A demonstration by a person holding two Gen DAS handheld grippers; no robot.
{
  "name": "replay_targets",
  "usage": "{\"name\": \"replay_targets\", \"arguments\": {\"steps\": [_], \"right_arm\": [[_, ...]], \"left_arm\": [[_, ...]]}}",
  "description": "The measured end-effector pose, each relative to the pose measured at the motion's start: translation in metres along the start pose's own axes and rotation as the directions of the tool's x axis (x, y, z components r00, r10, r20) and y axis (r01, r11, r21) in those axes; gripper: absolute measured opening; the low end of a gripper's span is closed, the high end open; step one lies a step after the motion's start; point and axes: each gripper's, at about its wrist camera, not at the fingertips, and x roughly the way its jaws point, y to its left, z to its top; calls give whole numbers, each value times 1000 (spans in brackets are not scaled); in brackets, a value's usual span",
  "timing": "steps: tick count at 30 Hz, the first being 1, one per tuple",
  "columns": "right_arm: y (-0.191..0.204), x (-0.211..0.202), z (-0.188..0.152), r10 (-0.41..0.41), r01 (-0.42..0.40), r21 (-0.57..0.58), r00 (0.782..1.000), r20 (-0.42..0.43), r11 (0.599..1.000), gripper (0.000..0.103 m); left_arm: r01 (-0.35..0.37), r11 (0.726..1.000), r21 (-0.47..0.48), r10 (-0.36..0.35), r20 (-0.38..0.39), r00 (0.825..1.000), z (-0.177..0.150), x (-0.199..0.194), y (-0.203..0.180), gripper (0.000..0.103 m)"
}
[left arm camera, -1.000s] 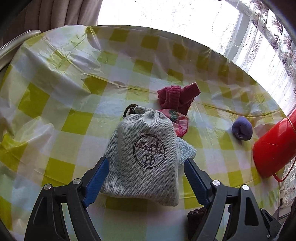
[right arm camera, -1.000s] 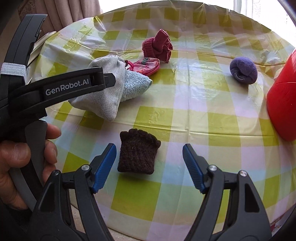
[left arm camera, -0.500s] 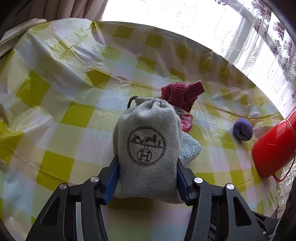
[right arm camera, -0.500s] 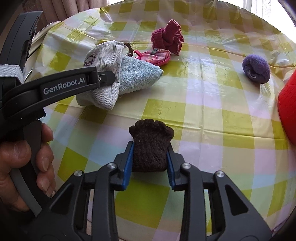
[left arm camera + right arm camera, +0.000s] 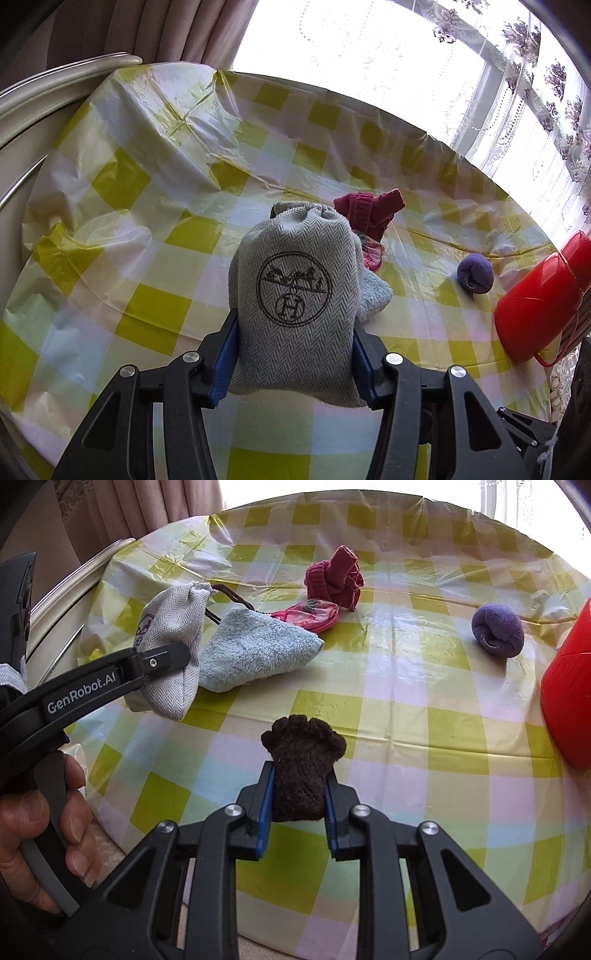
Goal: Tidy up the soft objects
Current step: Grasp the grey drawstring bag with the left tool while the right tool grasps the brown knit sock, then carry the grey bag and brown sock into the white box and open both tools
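Spread with a yellow-and-white checked plastic cloth (image 5: 122,181), round table backed by brown curtains (image 5: 155,33) and a bright lace-curtained window (image 5: 517,74). From the left wrist view: left gripper (image 5: 295,354) clamped on the grey herringbone pouch (image 5: 295,295), stamped emblem facing up, light-blue towel (image 5: 375,295) just right of it, maroon knit (image 5: 369,214) and purple sock ball (image 5: 474,275) beyond, red container (image 5: 543,306) far right. From the right wrist view only: right gripper (image 5: 298,808) pressing on the brown knit piece (image 5: 301,768), jaws closing, pouch cord (image 5: 229,598), pink item (image 5: 310,614) (perhaps a small purse), and a hand (image 5: 33,830) on the left tongs' handle.
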Motion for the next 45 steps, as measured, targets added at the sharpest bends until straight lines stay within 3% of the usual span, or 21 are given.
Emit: {"name": "replay_targets", "arguments": {"steps": [16, 27, 35, 45], "right_arm": [[-44, -50, -24, -21, 16, 90, 998, 58, 996, 27], [-95, -95, -47, -69, 52, 177, 993, 91, 983, 27], [-147, -135, -76, -140, 113, 250, 986, 95, 962, 27], [-233, -199, -132, -284, 231, 386, 955, 84, 893, 27]], "left_arm": [[87, 993, 81, -86, -9, 996, -29, -39, -63, 54], [191, 963, 188, -186, -45, 982, -51, -54, -130, 54], [286, 911, 298, -270, -94, 958, -76, -66, -195, 54], [426, 796, 429, -389, -177, 904, -111, -85, -288, 54]]}}
